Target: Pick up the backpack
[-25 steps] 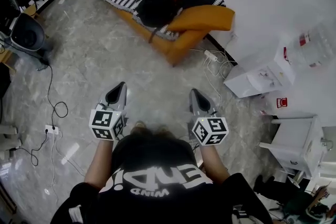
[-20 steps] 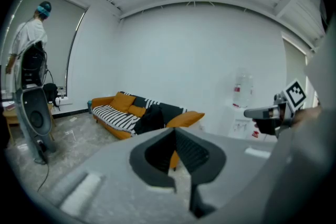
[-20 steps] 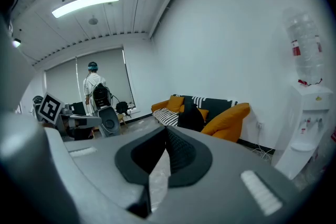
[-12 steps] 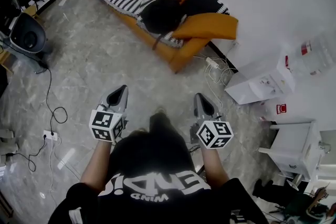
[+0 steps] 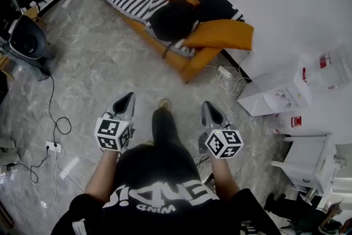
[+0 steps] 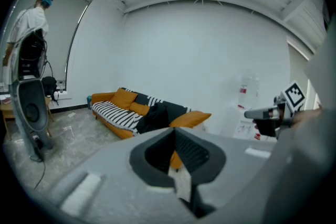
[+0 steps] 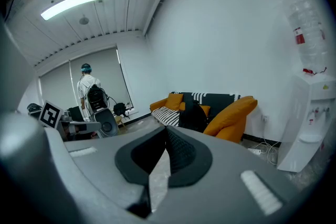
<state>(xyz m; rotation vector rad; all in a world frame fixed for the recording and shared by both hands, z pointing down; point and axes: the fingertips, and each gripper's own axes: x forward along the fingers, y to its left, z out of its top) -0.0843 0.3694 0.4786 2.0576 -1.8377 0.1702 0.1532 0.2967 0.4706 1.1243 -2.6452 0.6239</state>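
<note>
The black backpack [image 5: 173, 19] lies slumped on the orange sofa [image 5: 187, 60], between a striped throw and an orange cushion. It shows far off in the left gripper view [image 6: 157, 115] and the right gripper view [image 7: 194, 115]. My left gripper [image 5: 126, 97] and right gripper [image 5: 208, 105] hang side by side over the marble floor, well short of the sofa, both pointing toward it. Each one is shut, jaws meeting at the tip with nothing between them [image 6: 176, 131] [image 7: 167, 131]. My leg and shoe [image 5: 163, 103] show between them.
A white water dispenser [image 5: 278, 91] with its bottle [image 5: 333, 66] stands right of the sofa, with cables and a power strip [image 5: 225, 71] on the floor beside it. An office chair [image 5: 27, 36] and floor cable [image 5: 53, 147] are at the left. A person in white [image 7: 88, 89] stands at the back.
Both grippers have moved forward toward the sofa, which now sits a little closer in the head view. A leg has stepped forward between the grippers. Both stay shut.
</note>
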